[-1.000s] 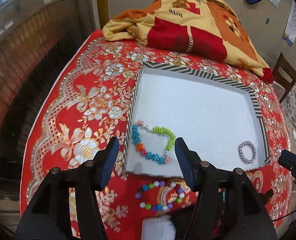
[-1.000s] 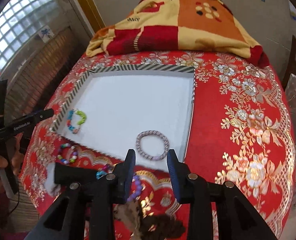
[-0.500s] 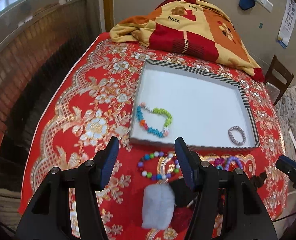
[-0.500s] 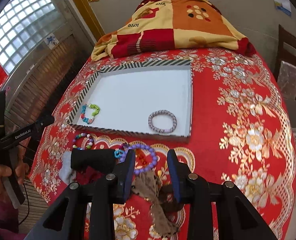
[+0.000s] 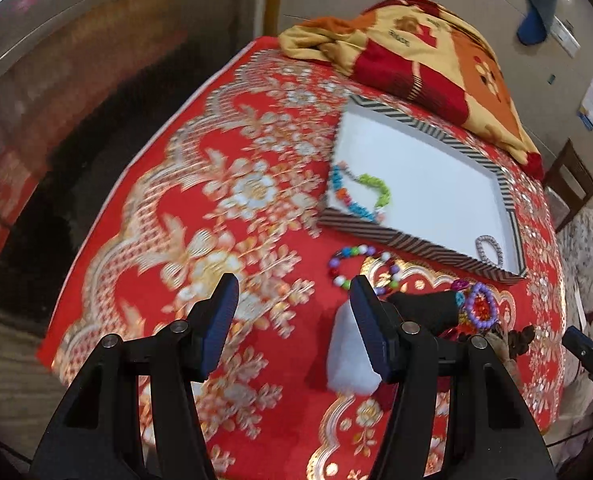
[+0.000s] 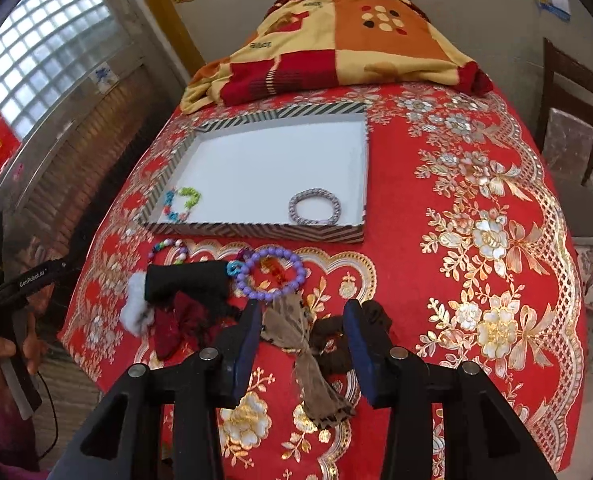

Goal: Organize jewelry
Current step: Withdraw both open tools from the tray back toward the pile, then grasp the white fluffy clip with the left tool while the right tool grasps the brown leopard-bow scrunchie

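A white tray with a striped rim (image 5: 416,246) (image 6: 256,232) holds a colourful chip bracelet (image 5: 360,196) (image 6: 181,204) and a silver bracelet (image 5: 489,249) (image 6: 315,211). In front of it on the red cloth lie a multi-colour bead bracelet (image 5: 362,266) (image 6: 168,250) and a purple bead bracelet (image 5: 481,312) (image 6: 270,274). My left gripper (image 5: 292,296) is open and holds nothing, above bare cloth left of the bead bracelet. My right gripper (image 6: 302,316) hovers over a brown fabric bow (image 6: 300,336). Its jaws are opening, and the pads stand clear of the bow.
A black pouch (image 6: 188,280), a white fluffy pad (image 5: 348,360), a dark red bow (image 6: 180,324) and a dark scrunchie (image 6: 336,344) crowd the near edge. A folded blanket (image 6: 336,40) lies behind the tray. A chair (image 6: 576,120) stands at the right.
Both grippers have drawn back from the tray toward the table's near edge. The left view has swung left over the cloth. The right jaws stand wider apart.
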Motion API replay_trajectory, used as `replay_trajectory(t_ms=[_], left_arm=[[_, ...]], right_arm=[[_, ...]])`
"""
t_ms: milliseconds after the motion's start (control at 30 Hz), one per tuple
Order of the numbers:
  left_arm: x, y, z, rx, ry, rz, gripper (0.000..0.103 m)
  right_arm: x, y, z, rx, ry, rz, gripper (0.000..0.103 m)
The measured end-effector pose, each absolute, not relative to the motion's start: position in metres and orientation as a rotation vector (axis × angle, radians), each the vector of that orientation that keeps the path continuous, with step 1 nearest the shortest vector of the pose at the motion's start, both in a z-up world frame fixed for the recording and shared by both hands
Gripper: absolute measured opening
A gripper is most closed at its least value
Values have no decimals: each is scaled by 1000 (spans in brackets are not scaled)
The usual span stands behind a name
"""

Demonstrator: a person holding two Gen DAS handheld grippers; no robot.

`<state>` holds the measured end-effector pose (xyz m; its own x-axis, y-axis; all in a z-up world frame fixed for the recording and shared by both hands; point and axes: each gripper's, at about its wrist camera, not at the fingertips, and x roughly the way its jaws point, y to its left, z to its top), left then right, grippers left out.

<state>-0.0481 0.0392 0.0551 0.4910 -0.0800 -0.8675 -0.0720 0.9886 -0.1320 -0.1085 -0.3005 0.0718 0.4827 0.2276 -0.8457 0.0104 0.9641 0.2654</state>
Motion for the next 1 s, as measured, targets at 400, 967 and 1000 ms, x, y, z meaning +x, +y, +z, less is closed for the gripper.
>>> replay_trajectory(t_ms=[400,967,1000], left_arm=[[-122,31,69,-259,1036,103,58],[-131,29,64,-252,1063,42,58],[-124,32,64,-238,1062,26,58]], right_arm=[[-167,-303,86,146,1065,232,41],[-174,-301,88,153,1055,205,50],[-168,-299,88,158,1051,188,50]])
